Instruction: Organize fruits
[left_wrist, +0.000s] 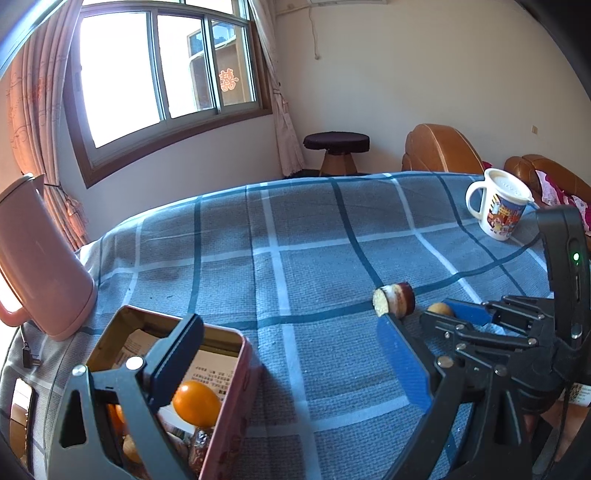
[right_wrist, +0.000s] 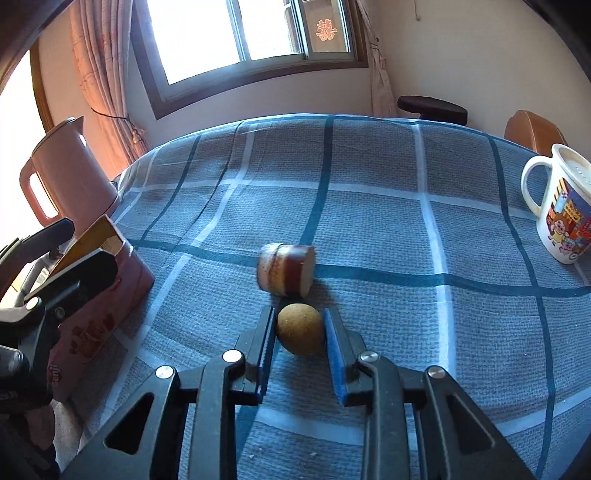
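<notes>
A small brown round fruit (right_wrist: 300, 329) lies on the blue checked tablecloth (right_wrist: 369, 184) between the fingers of my right gripper (right_wrist: 300, 325); the jaws sit close on both sides of it. It also shows in the left wrist view (left_wrist: 440, 308). A cut piece with red-brown skin (right_wrist: 287, 269) lies just beyond it, also seen in the left wrist view (left_wrist: 394, 304). My left gripper (left_wrist: 291, 328) is open wide and empty, over a pink tin box (left_wrist: 236, 384) holding an orange fruit (left_wrist: 197, 403) and wrapped items.
A pink kettle (left_wrist: 40, 258) stands at the table's left edge behind the tin. A white printed mug (right_wrist: 561, 210) stands at the right. A stool (left_wrist: 336, 147) and brown chairs (left_wrist: 439, 147) are beyond the table.
</notes>
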